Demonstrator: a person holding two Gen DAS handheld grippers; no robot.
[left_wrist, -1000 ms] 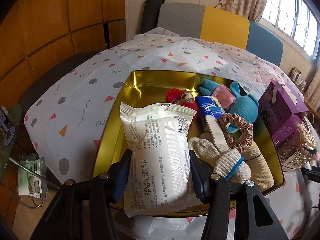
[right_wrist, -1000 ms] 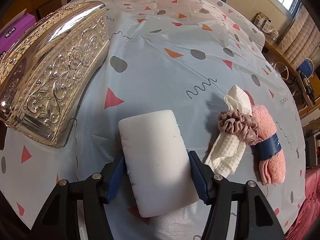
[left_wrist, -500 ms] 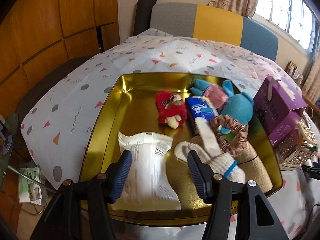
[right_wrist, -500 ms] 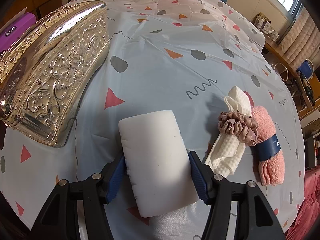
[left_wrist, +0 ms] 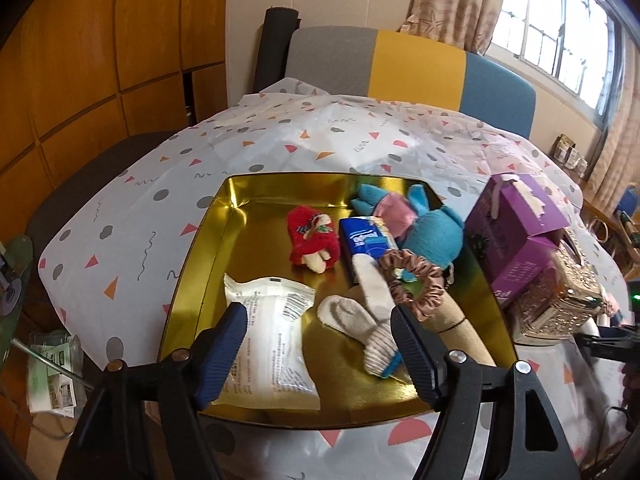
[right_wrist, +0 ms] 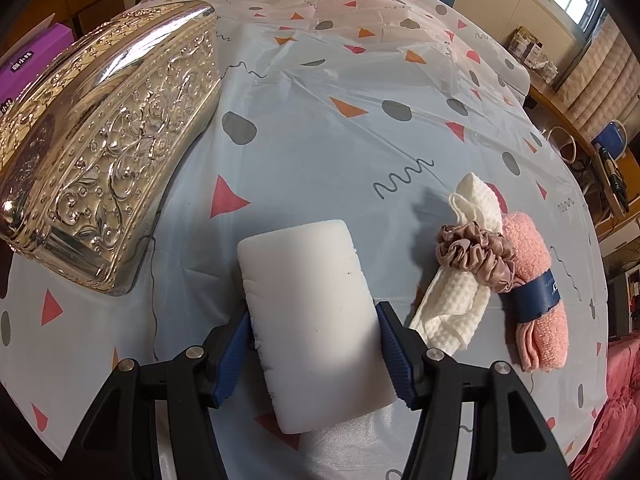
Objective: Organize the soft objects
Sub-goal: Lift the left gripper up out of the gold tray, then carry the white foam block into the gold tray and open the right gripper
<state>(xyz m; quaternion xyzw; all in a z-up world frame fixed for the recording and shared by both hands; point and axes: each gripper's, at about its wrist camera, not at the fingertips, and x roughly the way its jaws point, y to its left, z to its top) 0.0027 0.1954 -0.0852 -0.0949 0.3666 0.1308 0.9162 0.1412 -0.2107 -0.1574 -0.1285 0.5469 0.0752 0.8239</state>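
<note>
Patterned cloth (right_wrist: pixel 320 128) with triangles, dots and squiggles covers the surface, and on it, in the left wrist view, sits a gold tray (left_wrist: pixel 208 256) that holds most of the soft things. Beside the tray's right edge stands a purple box (left_wrist: pixel 516 240), and next to that an embossed metal box (right_wrist: pixel 108 152), which fills the upper left of the right wrist view. Inside the tray lie a white sealed packet (left_wrist: pixel 272 344) at the near left, a blue plush toy (left_wrist: pixel 428 228) at the far right, a red plush (left_wrist: pixel 314 238) near the middle, a blue tissue pack (left_wrist: pixel 366 240), a pale glove (left_wrist: pixel 360 320) and a brown scrunchie (left_wrist: pixel 416 280) resting on a tan object. The left hand-held gripper (left_wrist: pixel 318 348) hovers over the tray's near edge with its jaws opening; the packet lies free below them, touched by neither pad. The right hand-held gripper (right_wrist: pixel 314 344) is clenched on a white foam block (right_wrist: pixel 312 320), both blue pads pressing its long sides, the block resting on the cloth. Just to its right lie a white waffle cloth (right_wrist: pixel 460 300), a pink towel (right_wrist: pixel 540 320) with a dark blue band, and a second brown scrunchie (right_wrist: pixel 472 254) wrapped around the waffle cloth.
</note>
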